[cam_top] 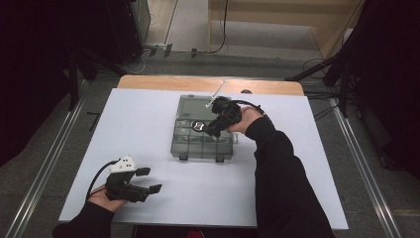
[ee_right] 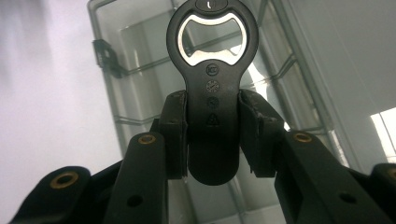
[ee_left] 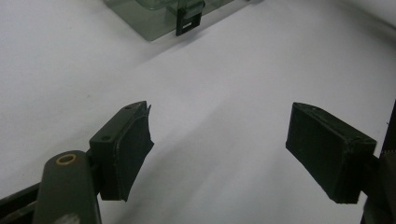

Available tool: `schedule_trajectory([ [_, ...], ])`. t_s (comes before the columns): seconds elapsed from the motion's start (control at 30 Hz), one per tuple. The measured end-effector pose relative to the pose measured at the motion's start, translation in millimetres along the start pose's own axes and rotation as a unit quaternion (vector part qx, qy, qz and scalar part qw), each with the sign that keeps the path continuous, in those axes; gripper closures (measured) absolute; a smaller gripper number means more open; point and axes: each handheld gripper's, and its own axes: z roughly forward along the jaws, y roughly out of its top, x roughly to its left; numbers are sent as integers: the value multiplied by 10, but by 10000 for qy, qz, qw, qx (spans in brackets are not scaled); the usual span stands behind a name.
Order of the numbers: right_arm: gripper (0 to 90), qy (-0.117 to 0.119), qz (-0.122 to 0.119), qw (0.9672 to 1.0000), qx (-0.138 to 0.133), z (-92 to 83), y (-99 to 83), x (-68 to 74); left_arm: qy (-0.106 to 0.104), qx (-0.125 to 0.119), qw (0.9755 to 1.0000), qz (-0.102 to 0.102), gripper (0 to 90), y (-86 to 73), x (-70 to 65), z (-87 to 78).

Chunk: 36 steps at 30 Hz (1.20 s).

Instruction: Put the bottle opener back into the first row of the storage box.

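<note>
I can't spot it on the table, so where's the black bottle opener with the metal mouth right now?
The black bottle opener is clamped by its handle in the right gripper, held above the clear plastic compartment box mid-table.

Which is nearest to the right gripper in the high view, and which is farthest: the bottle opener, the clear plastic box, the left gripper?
1. bottle opener: clamped in the jaws of the right gripper, over the box.
2. clear plastic box: directly under the right gripper, mid-table.
3. left gripper: farthest, at the table's near left, jaws open.
</note>
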Motion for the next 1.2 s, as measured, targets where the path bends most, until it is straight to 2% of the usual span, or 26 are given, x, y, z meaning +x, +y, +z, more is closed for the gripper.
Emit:
schedule_trajectory([
  [0.17,657,-16,-73,9999,69,50,44,-64,-2,-4,10000,-2,216,-2,-3,-1],
  [0.37,657,-51,-132,9997,218,131,101,-76,-11,17,10000,13,215,2,-1,2],
  [0.53,657,-170,-154,9991,344,191,123,-78,-11,12,10000,0,215,2,1,3],
  [0.73,656,-263,-351,9982,397,237,139,-79,-11,13,10000,-8,215,-1,1,1],
  [0.93,644,-351,-294,9976,516,298,137,-106,-29,19,10000,-5,215,-1,0,2],
  [0.97,624,-404,-282,9976,489,293,139,-103,-19,24,10000,5,216,0,0,2],
  [1.07,540,-370,-251,9986,281,239,143,-85,-21,25,10000,8,215,0,1,4],
  [1.17,432,-296,6,9996,47,182,144,-64,-22,48,10000,16,216,0,-1,6],
  [1.2,427,-282,79,9996,-37,171,141,-54,-22,46,10000,18,216,-1,-2,8],
])
